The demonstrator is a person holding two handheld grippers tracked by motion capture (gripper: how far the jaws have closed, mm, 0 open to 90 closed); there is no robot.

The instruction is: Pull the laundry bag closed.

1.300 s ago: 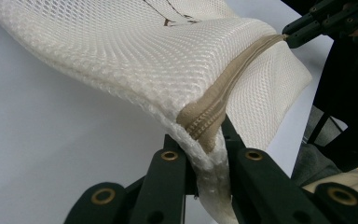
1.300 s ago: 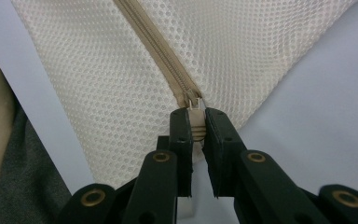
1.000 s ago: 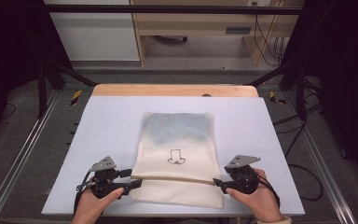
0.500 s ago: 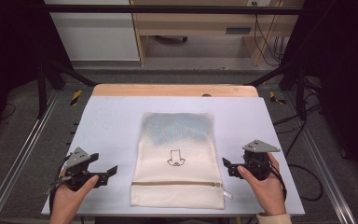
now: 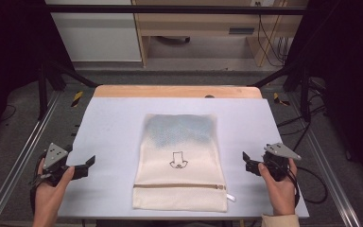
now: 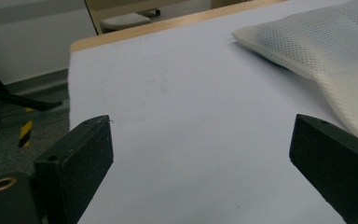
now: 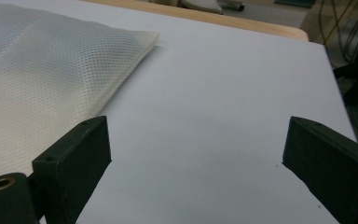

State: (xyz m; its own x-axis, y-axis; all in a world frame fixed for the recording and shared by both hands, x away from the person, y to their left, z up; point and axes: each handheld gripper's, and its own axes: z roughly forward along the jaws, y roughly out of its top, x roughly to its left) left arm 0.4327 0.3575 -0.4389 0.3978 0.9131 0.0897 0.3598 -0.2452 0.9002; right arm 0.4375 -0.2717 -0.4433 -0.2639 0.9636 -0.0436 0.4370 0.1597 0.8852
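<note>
A cream mesh bag (image 5: 179,161) lies flat in the middle of the white table top (image 5: 113,123). Its zipper runs along the near end, a small black drawing sits at its centre, and something bluish shows through its far half. My left gripper (image 5: 89,165) hovers at the table's left edge, well clear of the bag. Its jaws have just been opening and stand open with nothing between them (image 6: 200,154); the bag (image 6: 326,51) lies off to its right. My right gripper (image 5: 247,162) is right of the bag, also just opened and empty (image 7: 196,154), with the bag (image 7: 42,70) to its left.
A wooden strip (image 5: 170,91) borders the table's far edge. Metal frame rails (image 5: 23,156) run along both sides. Cables (image 5: 312,179) trail on the floor at the right, and a cabinet (image 5: 94,33) stands behind the table.
Both grippers have let go of the bag's near end and moved outward, the left to the left and the right to the right. Their jaws have opened. The bag lies flat.
</note>
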